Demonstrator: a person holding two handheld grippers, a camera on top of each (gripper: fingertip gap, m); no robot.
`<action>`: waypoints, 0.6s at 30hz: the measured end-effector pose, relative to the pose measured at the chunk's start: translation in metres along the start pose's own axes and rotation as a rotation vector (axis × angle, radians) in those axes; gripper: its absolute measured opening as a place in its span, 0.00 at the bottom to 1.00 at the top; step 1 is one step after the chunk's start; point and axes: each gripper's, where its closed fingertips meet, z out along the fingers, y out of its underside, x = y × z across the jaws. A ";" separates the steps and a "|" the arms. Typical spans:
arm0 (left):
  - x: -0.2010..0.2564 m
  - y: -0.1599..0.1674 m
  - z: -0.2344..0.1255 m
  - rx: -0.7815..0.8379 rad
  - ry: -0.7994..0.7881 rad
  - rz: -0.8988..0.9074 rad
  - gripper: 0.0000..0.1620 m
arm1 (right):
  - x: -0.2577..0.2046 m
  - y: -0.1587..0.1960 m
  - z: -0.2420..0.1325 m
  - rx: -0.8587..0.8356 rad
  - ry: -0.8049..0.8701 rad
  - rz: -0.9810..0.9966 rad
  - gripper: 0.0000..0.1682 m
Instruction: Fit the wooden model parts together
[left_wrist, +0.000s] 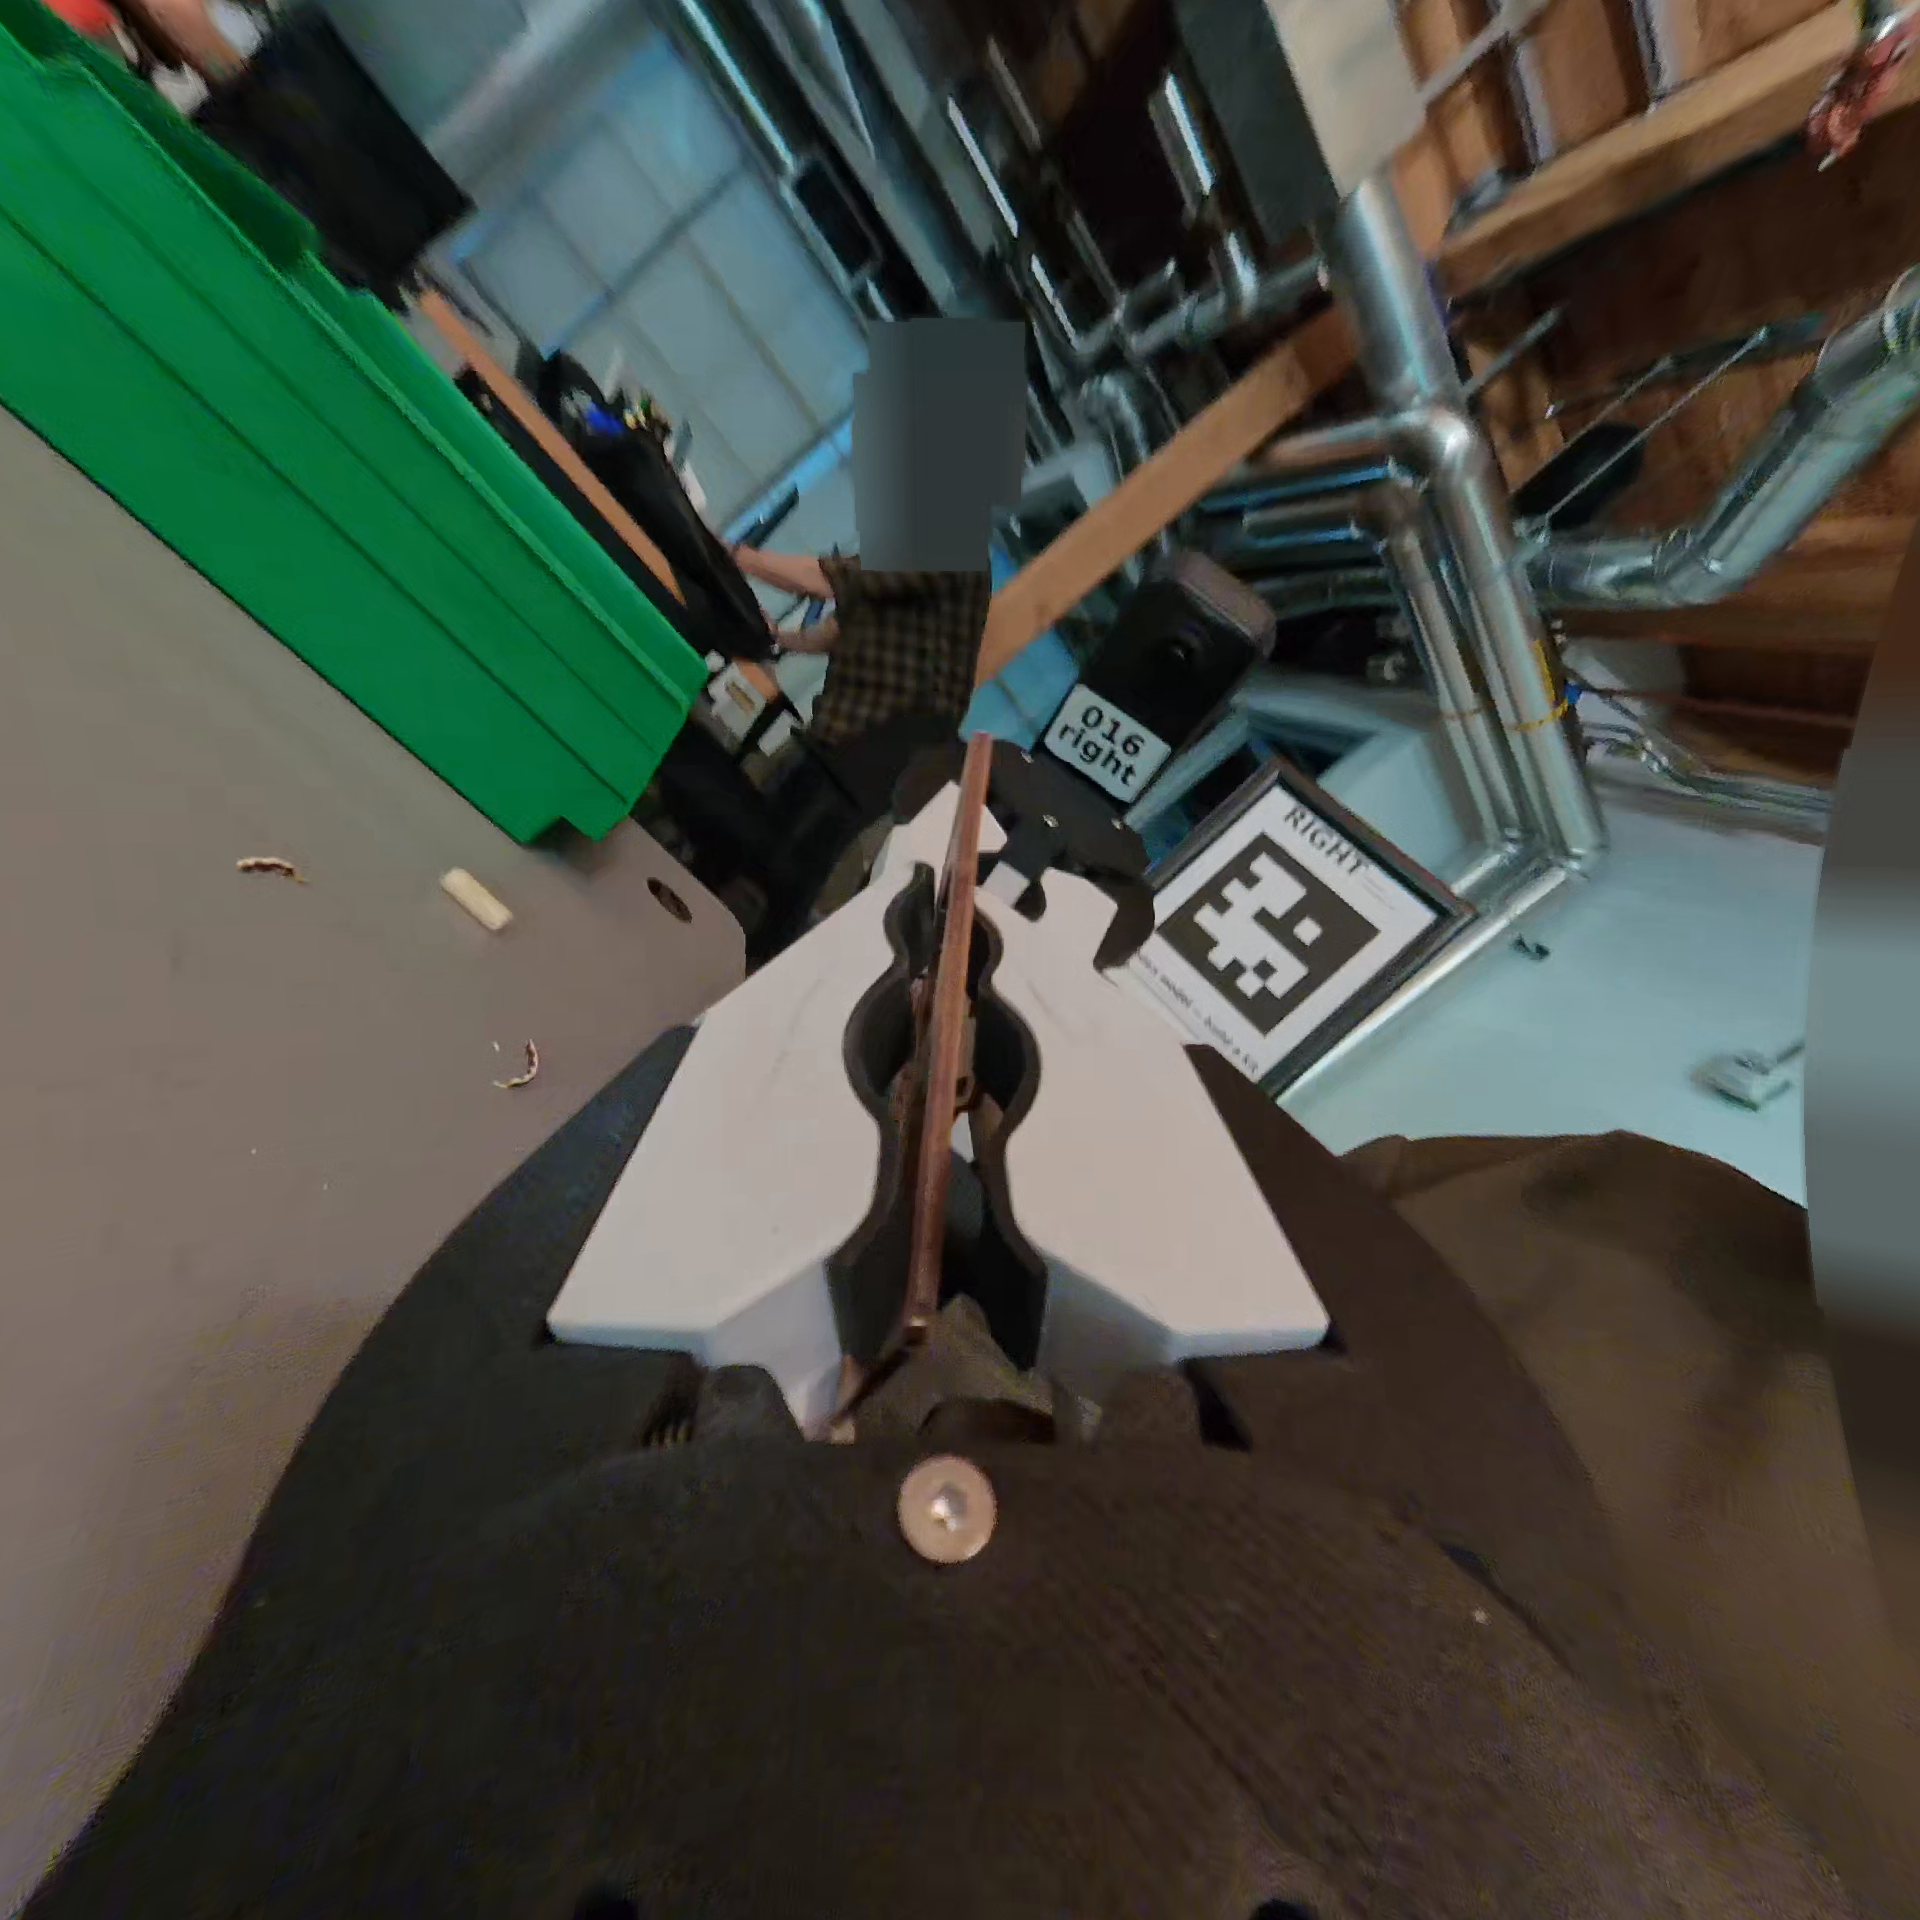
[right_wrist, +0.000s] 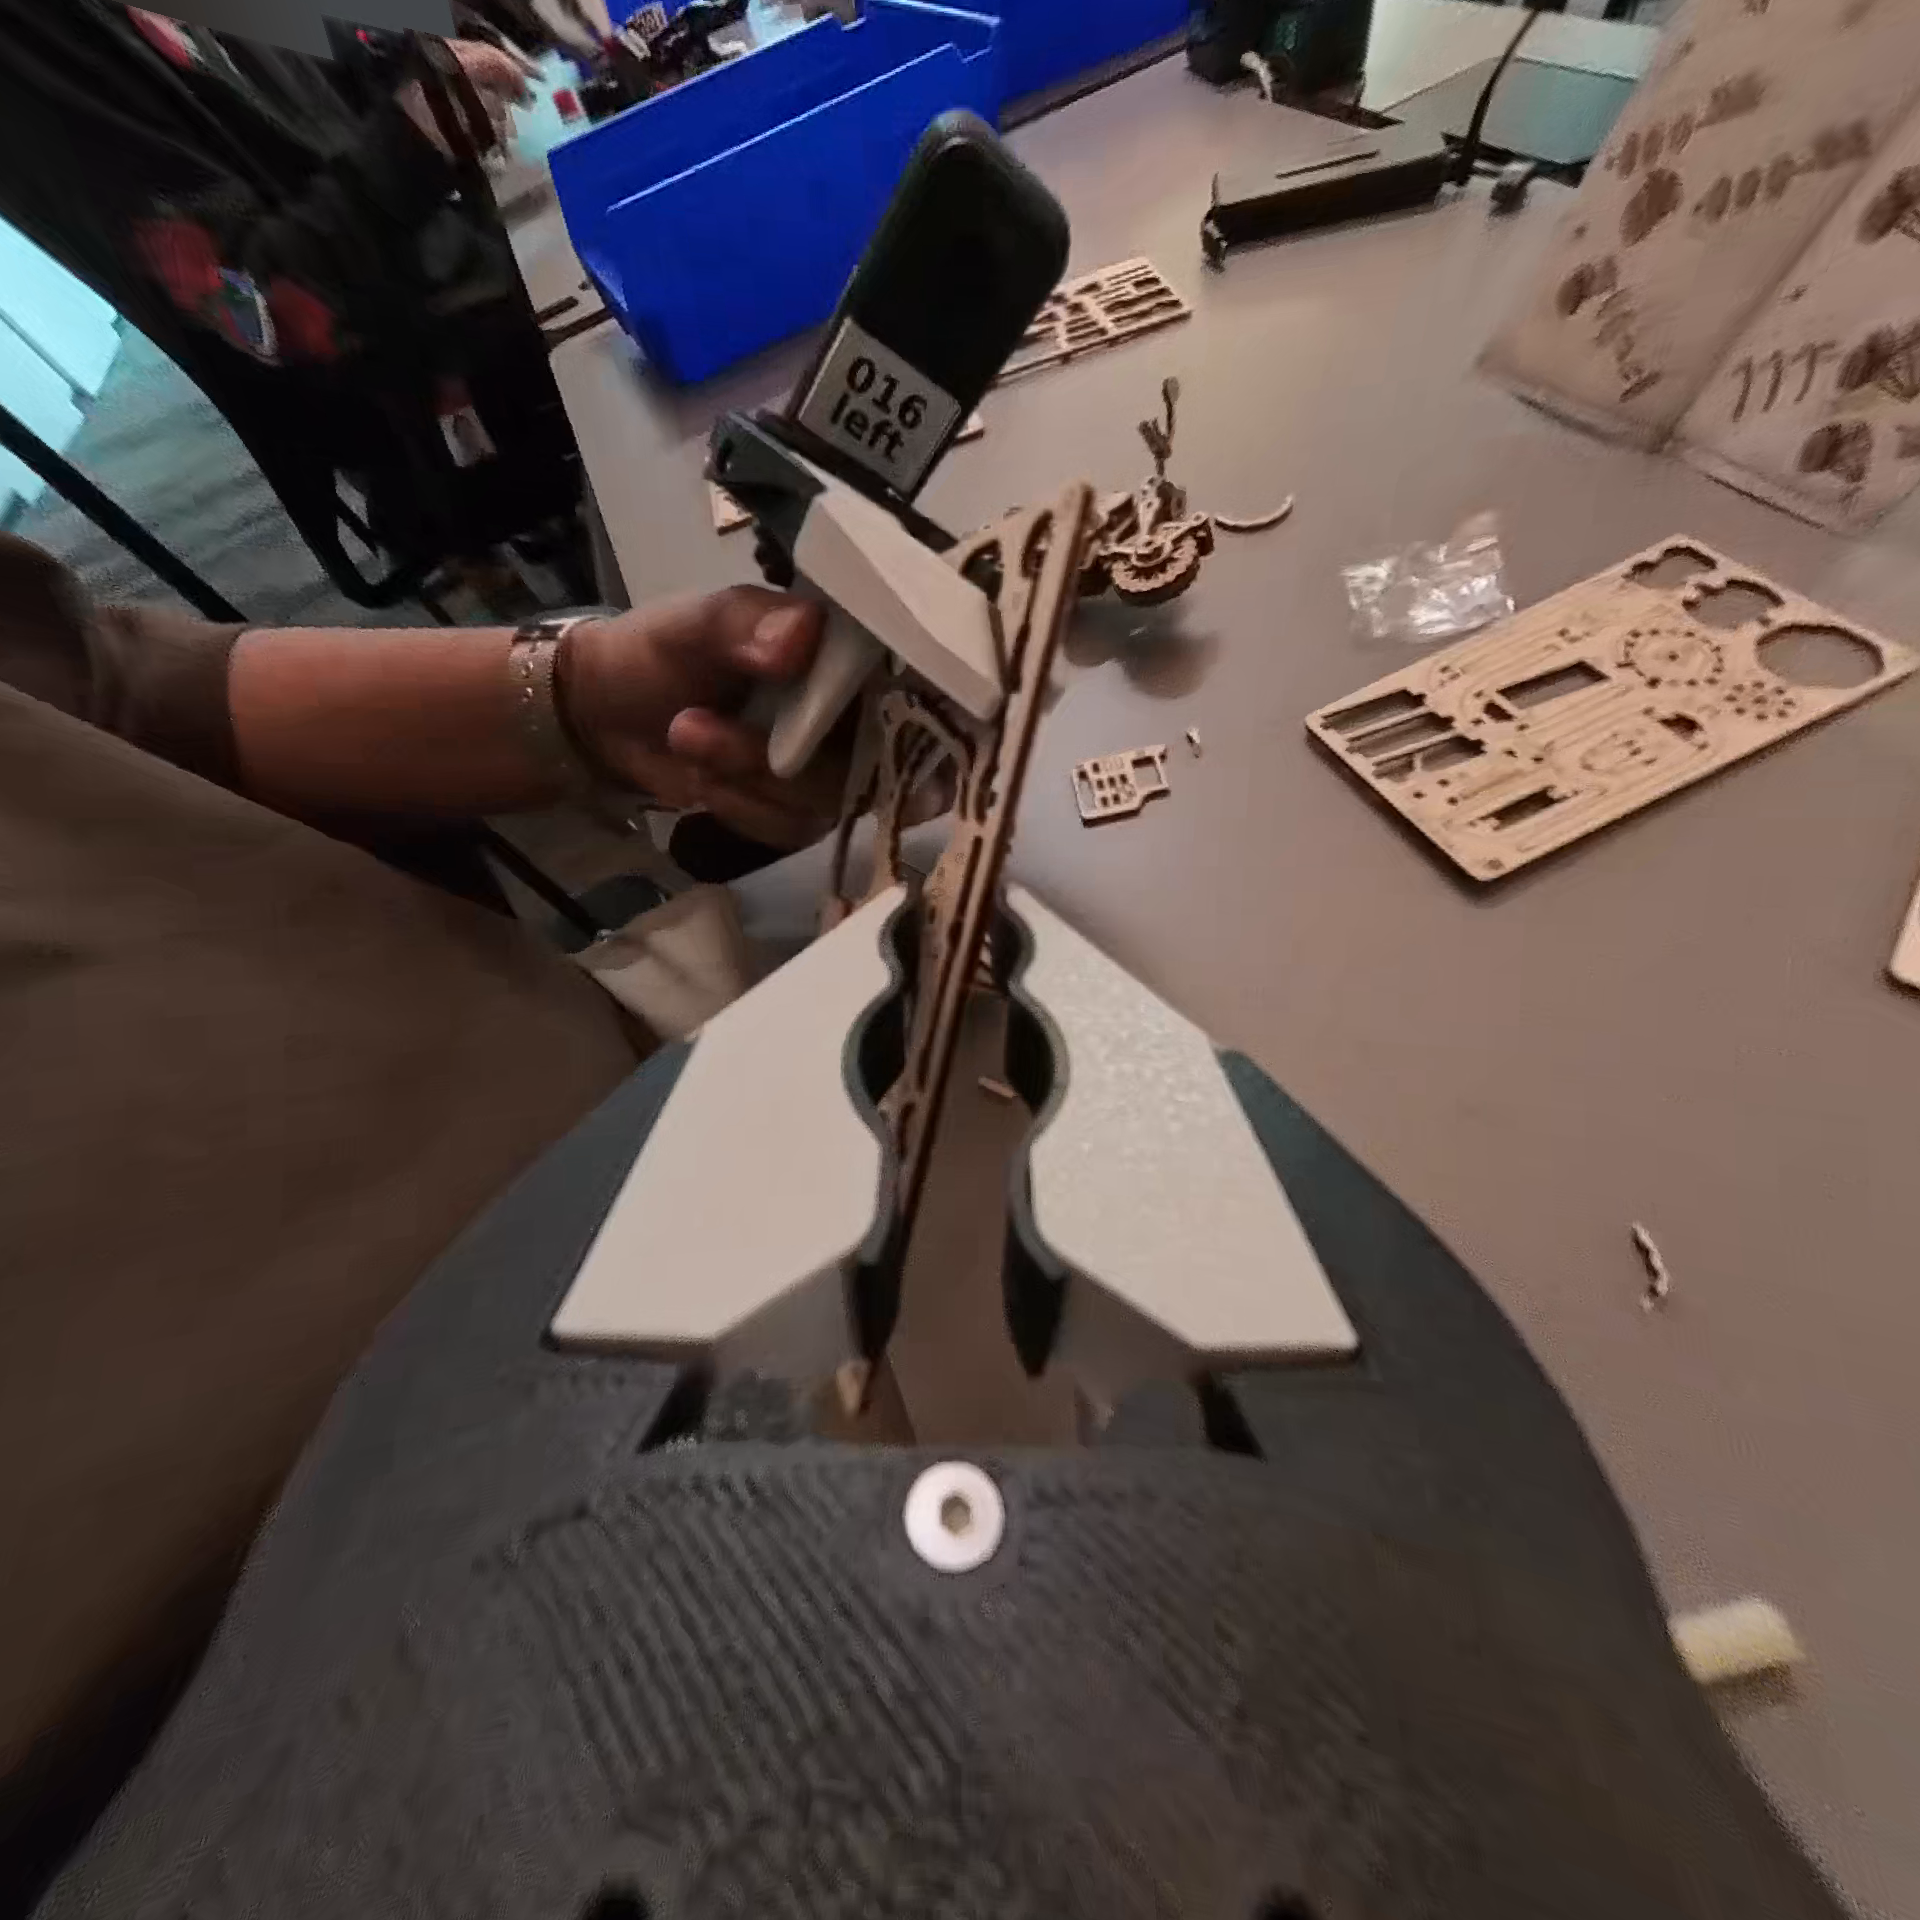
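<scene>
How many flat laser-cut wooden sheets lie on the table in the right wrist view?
2 clearly: one large sheet at right, one farther back beside the blue bin. Others may be hidden or cropped at the edges.

1. The left claw (left_wrist: 951, 925) has its white fingers (left_wrist: 769, 1132) closed edge-on against a thin wooden model piece (left_wrist: 951, 1039).
2. The right claw (right_wrist: 956, 935) grips the same piece lower down, fingers (right_wrist: 1132, 1153) pressed in on both sides.
3. A bare hand (right_wrist: 686, 717), with a bracelet on its wrist, holds the left claw's handle, forearm roughly level.
</scene>
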 end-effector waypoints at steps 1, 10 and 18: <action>-0.006 0.001 0.004 -0.037 -0.032 0.003 0.19 | 0.004 0.001 -0.004 0.018 -0.009 0.036 0.05; -0.058 -0.036 0.005 -0.300 -0.528 0.721 0.43 | 0.070 0.010 -0.030 0.267 -0.002 0.499 0.00; -0.097 -0.021 0.016 -0.683 -0.709 1.264 0.44 | 0.085 0.028 -0.019 0.185 0.119 0.514 0.00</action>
